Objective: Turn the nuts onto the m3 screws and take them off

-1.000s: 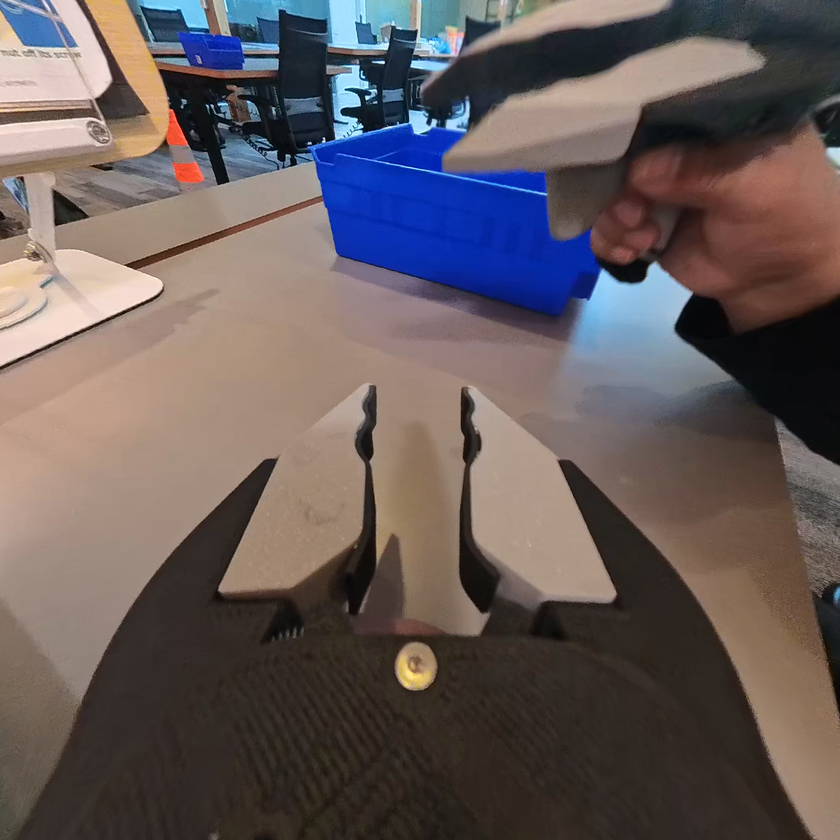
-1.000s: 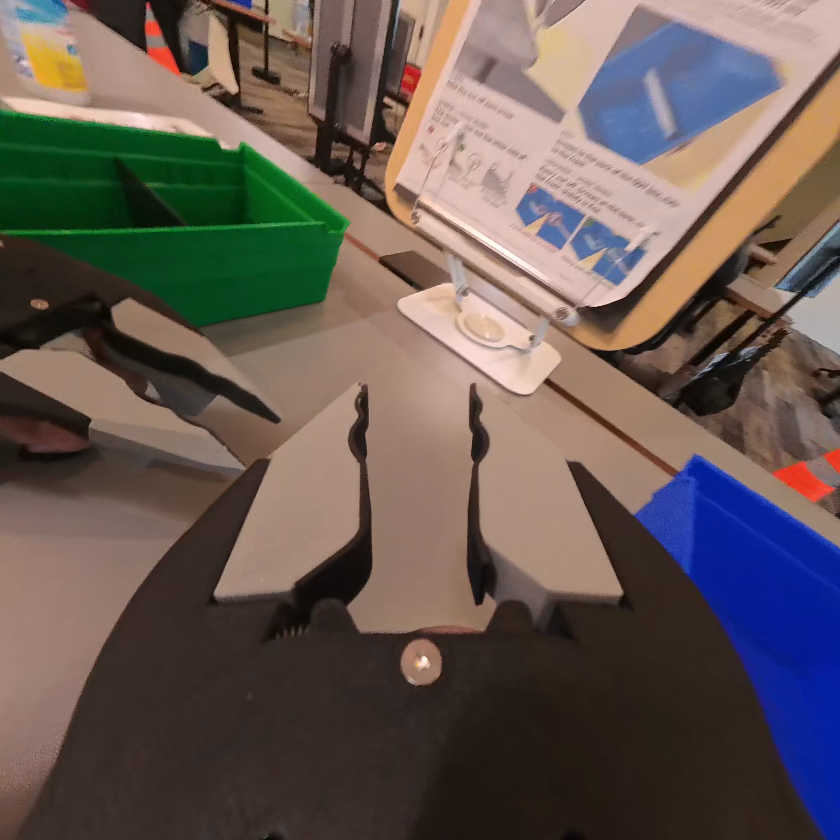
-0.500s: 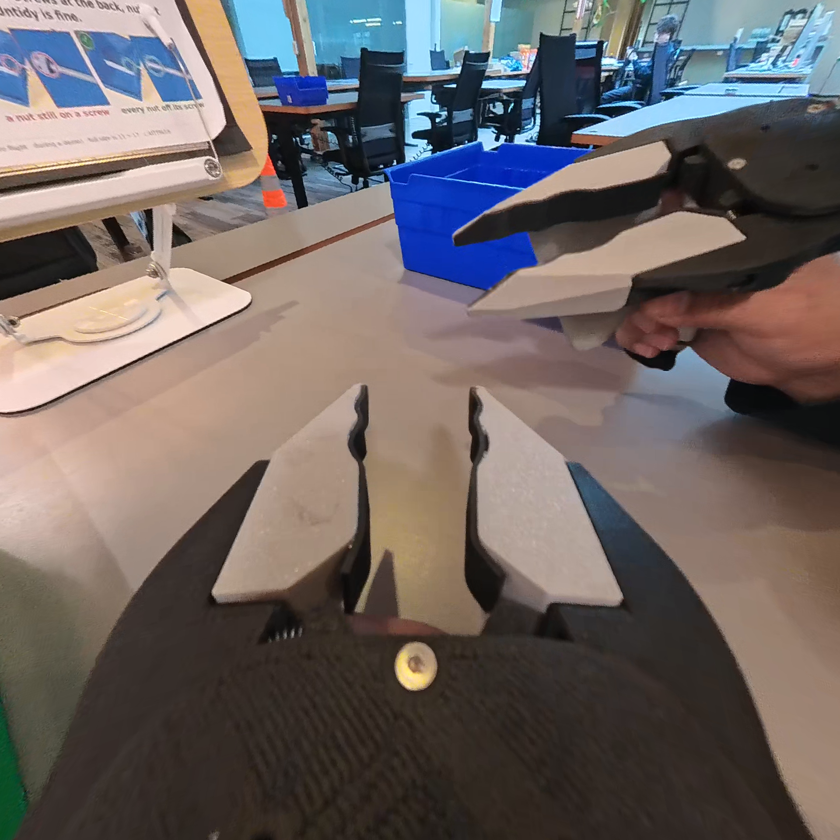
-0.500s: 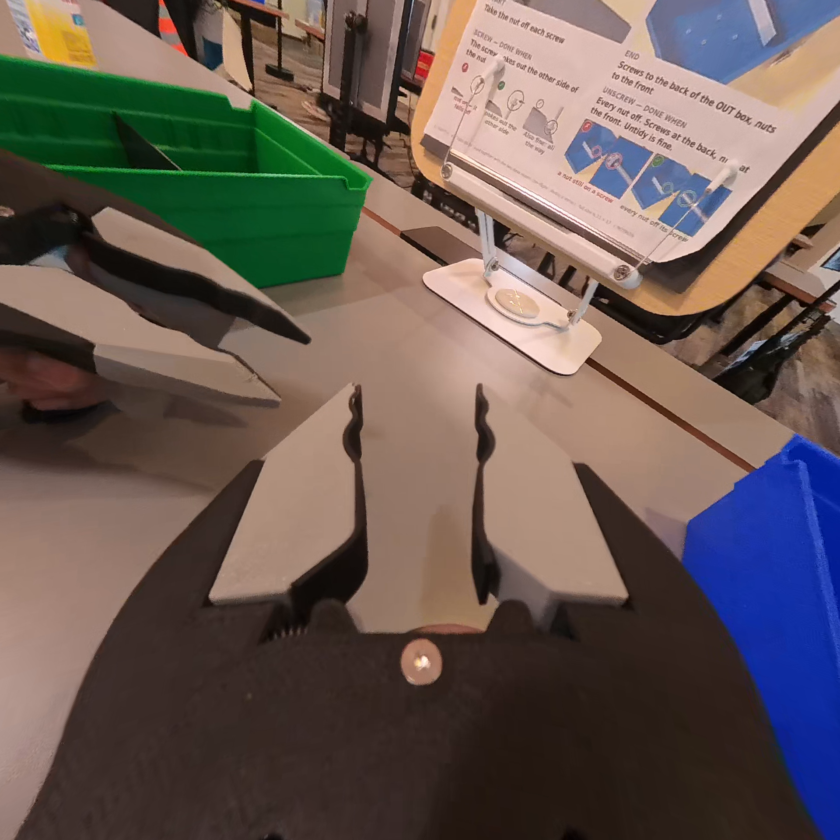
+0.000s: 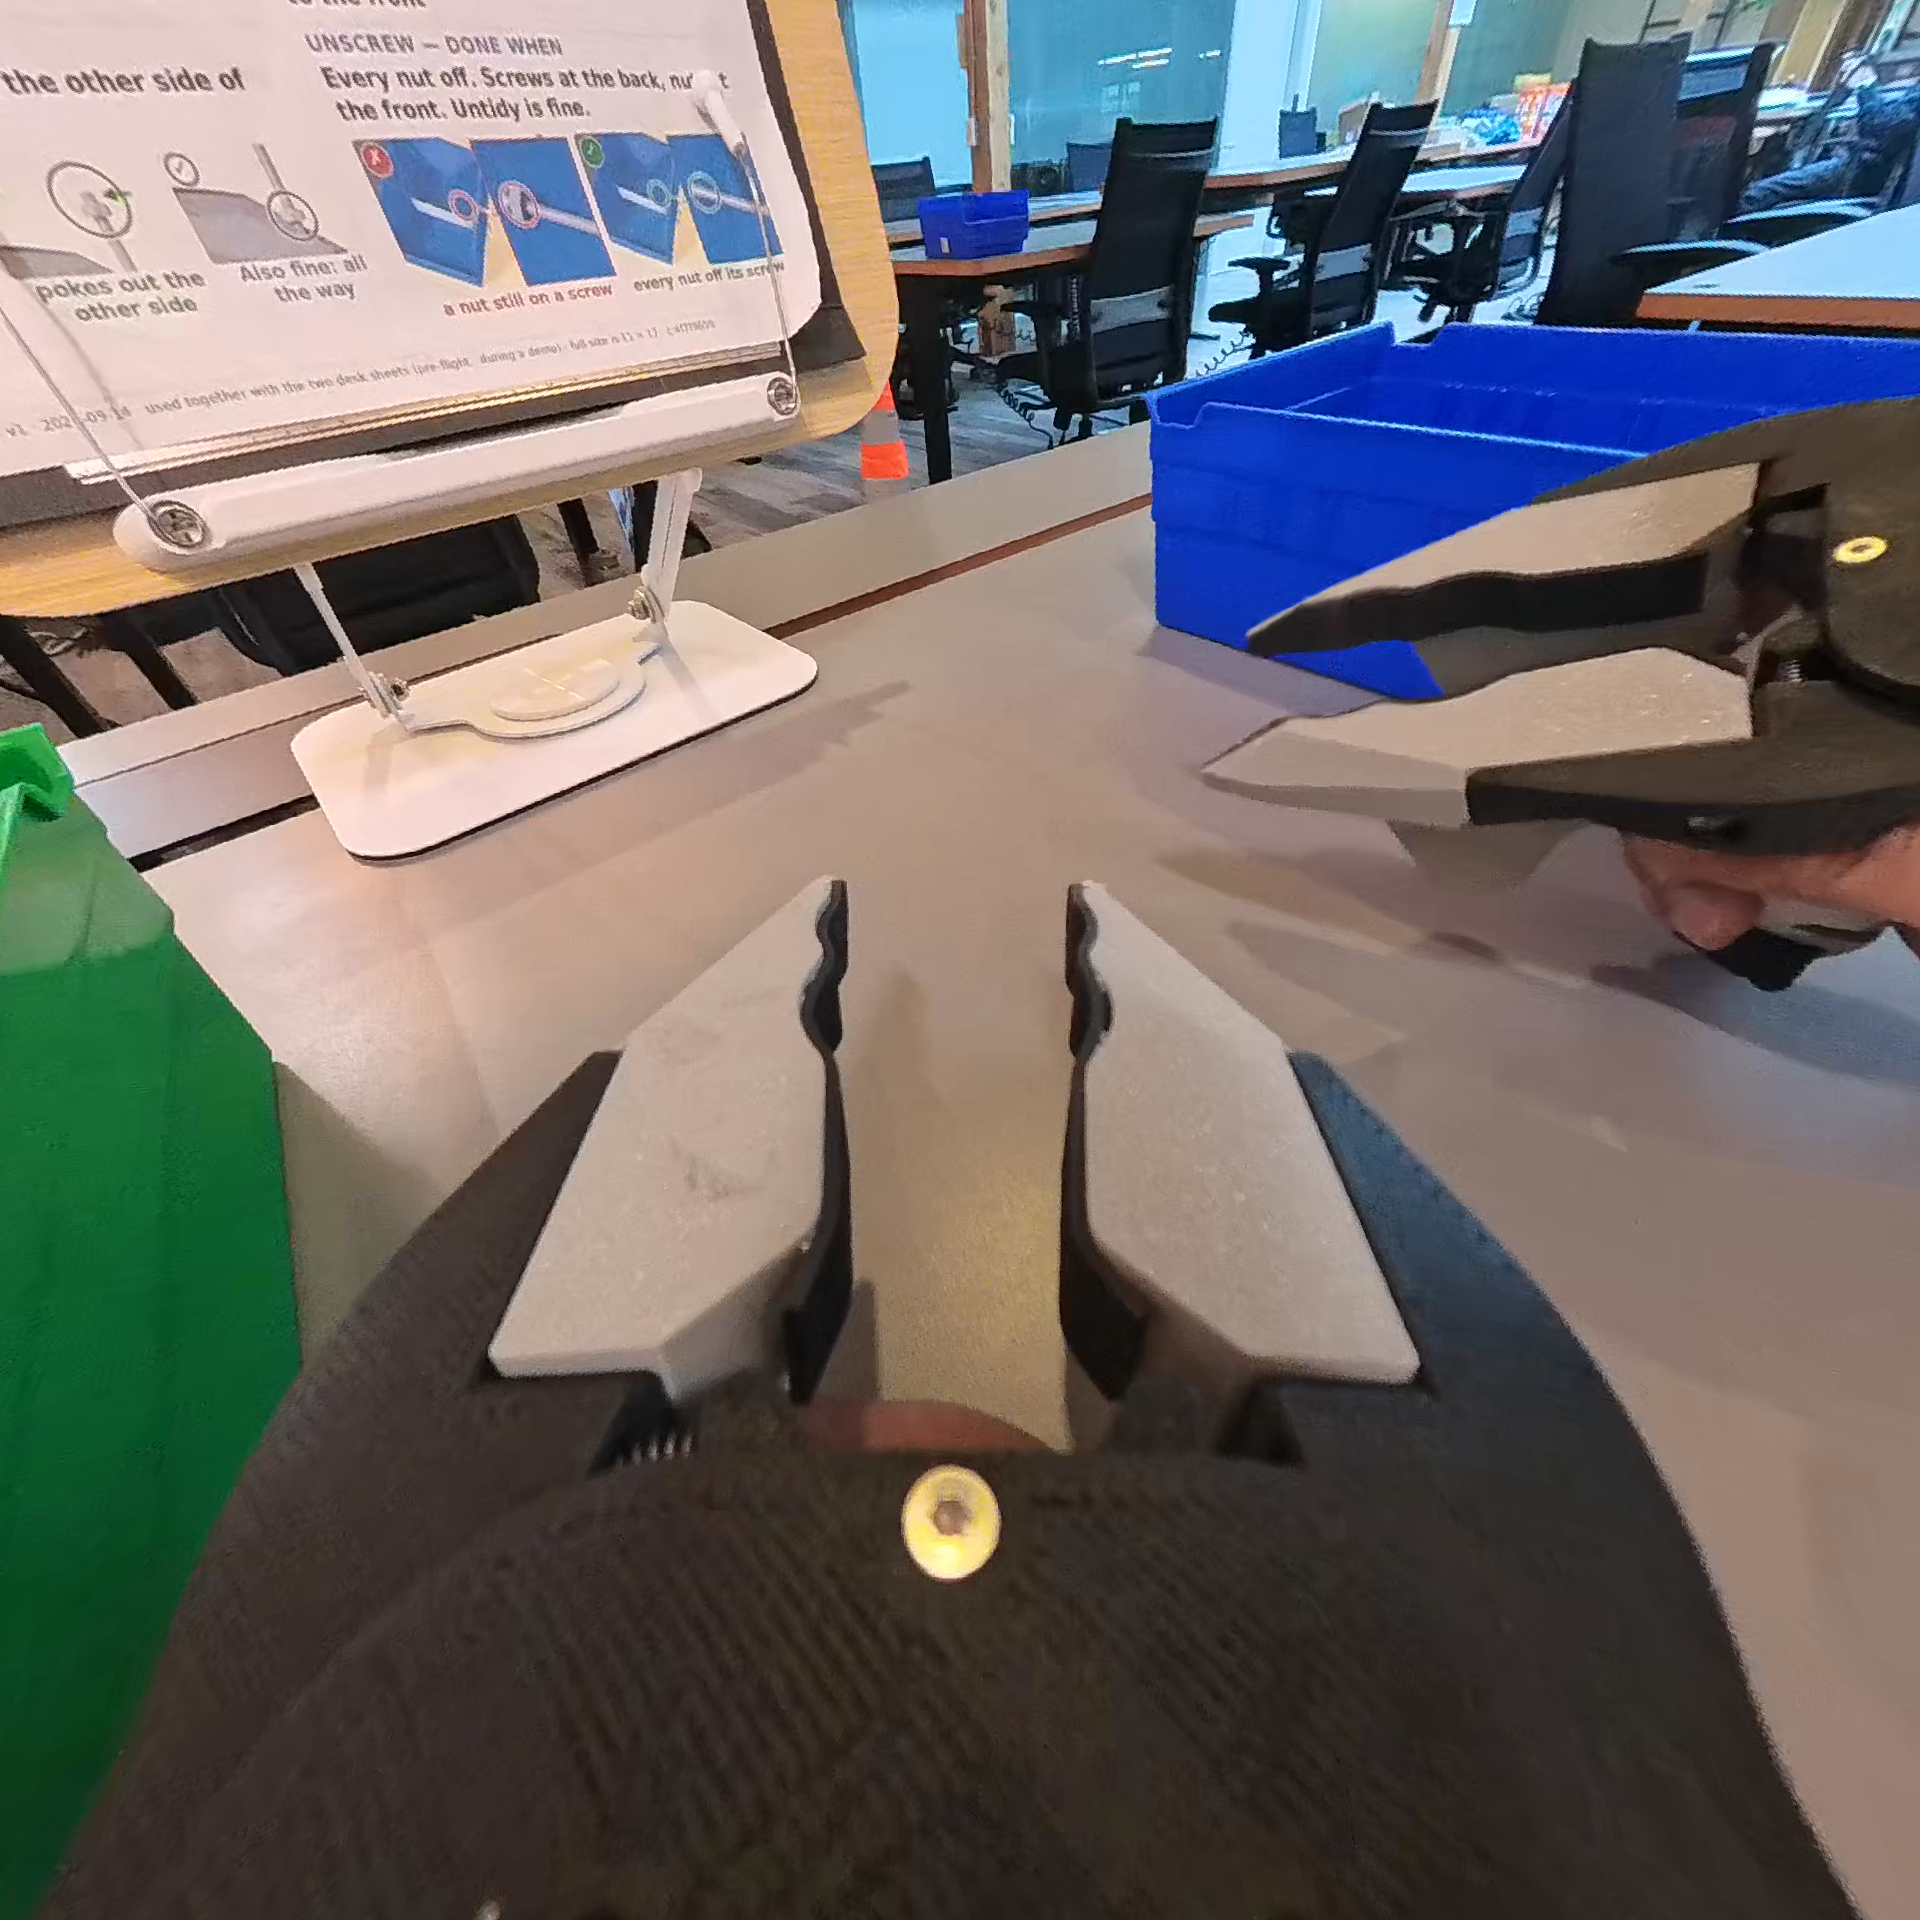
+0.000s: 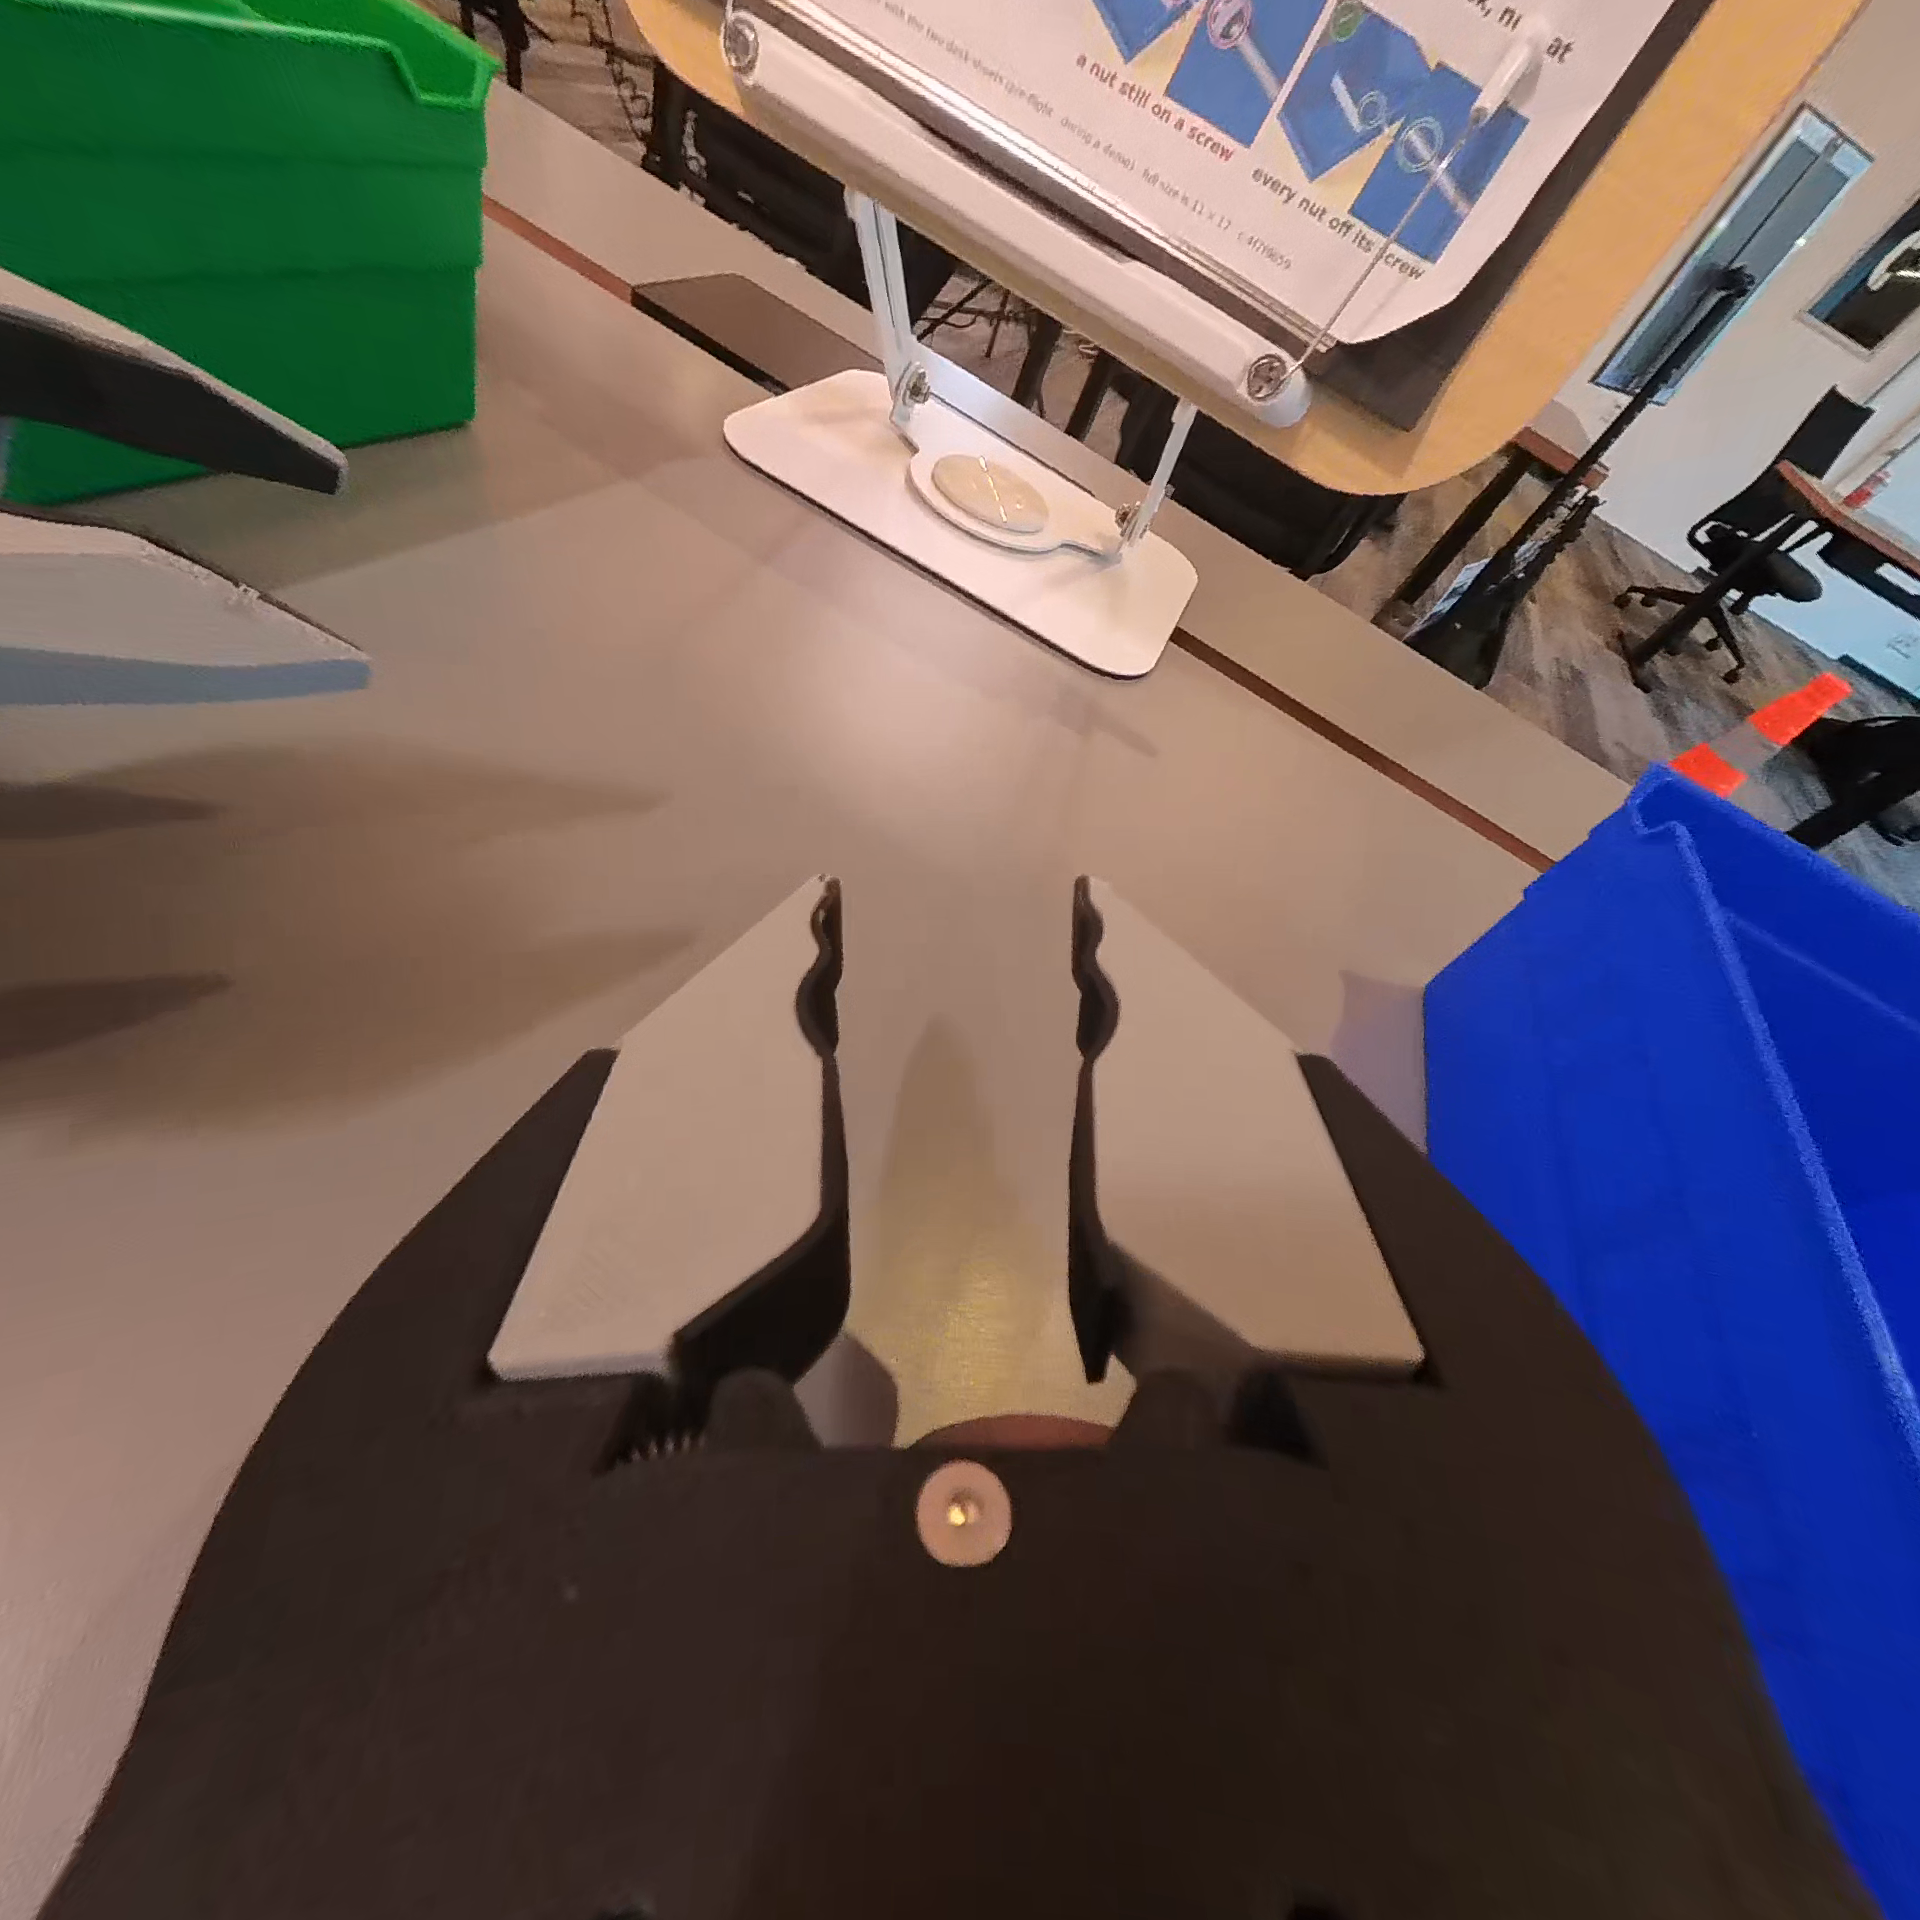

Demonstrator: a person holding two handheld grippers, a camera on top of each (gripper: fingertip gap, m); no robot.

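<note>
No nuts or screws show in either view. My left gripper (image 5: 951,904) is open and empty, low over the grey table (image 5: 987,748). My right gripper (image 6: 951,899) is open and empty over the same table; it also shows at the right of the left wrist view (image 5: 1236,701), held by a hand (image 5: 1766,914). The left gripper's fingers (image 6: 156,623) show at the left edge of the right wrist view. A blue bin (image 5: 1351,488) stands at the right, close beside my right gripper (image 6: 1662,1247). A green bin (image 6: 239,229) stands at the left, close beside my left gripper (image 5: 114,1247).
A white stand (image 5: 561,717) holds a wooden board with an instruction sheet (image 5: 416,208) at the table's back middle; it also shows in the right wrist view (image 6: 966,509). Office chairs and desks (image 5: 1143,270) stand beyond the table. An orange cone (image 5: 883,447) is on the floor.
Both grippers have swung to face the stand. The left view turned left, bringing in the green bin; the right gripper came lower. Both stay open.
</note>
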